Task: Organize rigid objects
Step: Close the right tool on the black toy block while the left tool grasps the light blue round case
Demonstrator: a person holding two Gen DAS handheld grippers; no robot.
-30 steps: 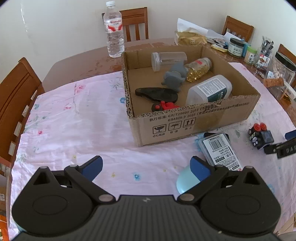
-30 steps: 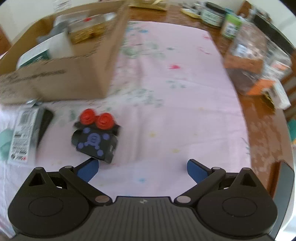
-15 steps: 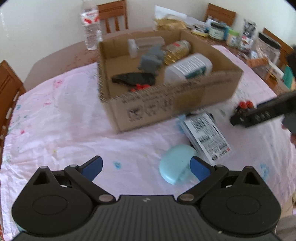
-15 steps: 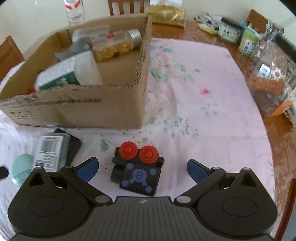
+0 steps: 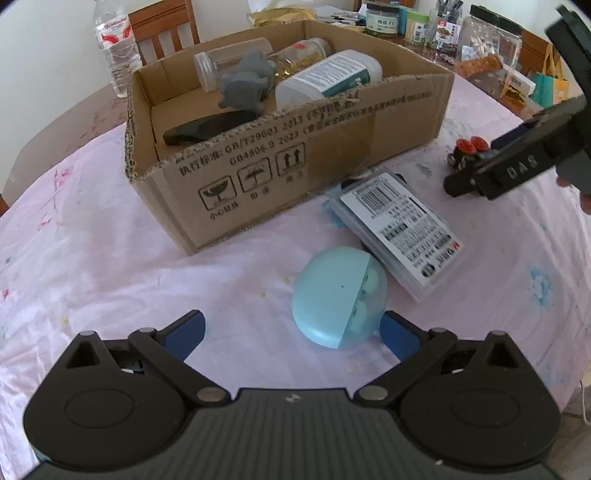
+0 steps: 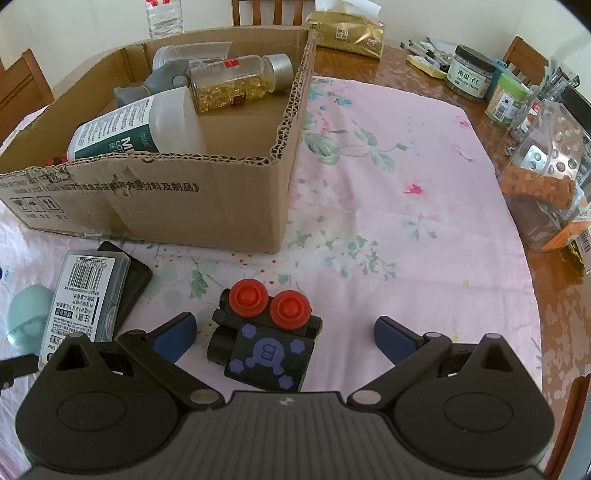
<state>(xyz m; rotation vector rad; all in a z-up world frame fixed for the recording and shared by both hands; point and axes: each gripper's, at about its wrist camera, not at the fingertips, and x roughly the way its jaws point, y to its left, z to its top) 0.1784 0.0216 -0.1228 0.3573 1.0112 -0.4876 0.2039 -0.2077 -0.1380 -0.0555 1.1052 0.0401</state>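
Observation:
An open cardboard box (image 5: 295, 166) (image 6: 166, 206) on the pink tablecloth holds bottles, a grey figure and a black object. In front of it lie a light blue round case (image 5: 340, 295) (image 6: 26, 317), a barcoded plastic case (image 5: 402, 229) (image 6: 88, 295) and a black toy with two red knobs (image 6: 266, 332) (image 5: 467, 153). My left gripper (image 5: 291, 332) is open, with the blue case between its fingers toward the right one. My right gripper (image 6: 284, 336) is open around the black toy and also shows in the left wrist view (image 5: 517, 166).
A water bottle (image 5: 114, 48) and wooden chairs stand behind the box. Jars, containers and a gold packet (image 6: 347, 33) crowd the table's far right side (image 6: 517, 96). The table edge runs along the right (image 6: 554, 314).
My left gripper moved forward and right until the blue case came between its fingers. My right gripper swung left and closed in so the black toy now sits between its open fingers.

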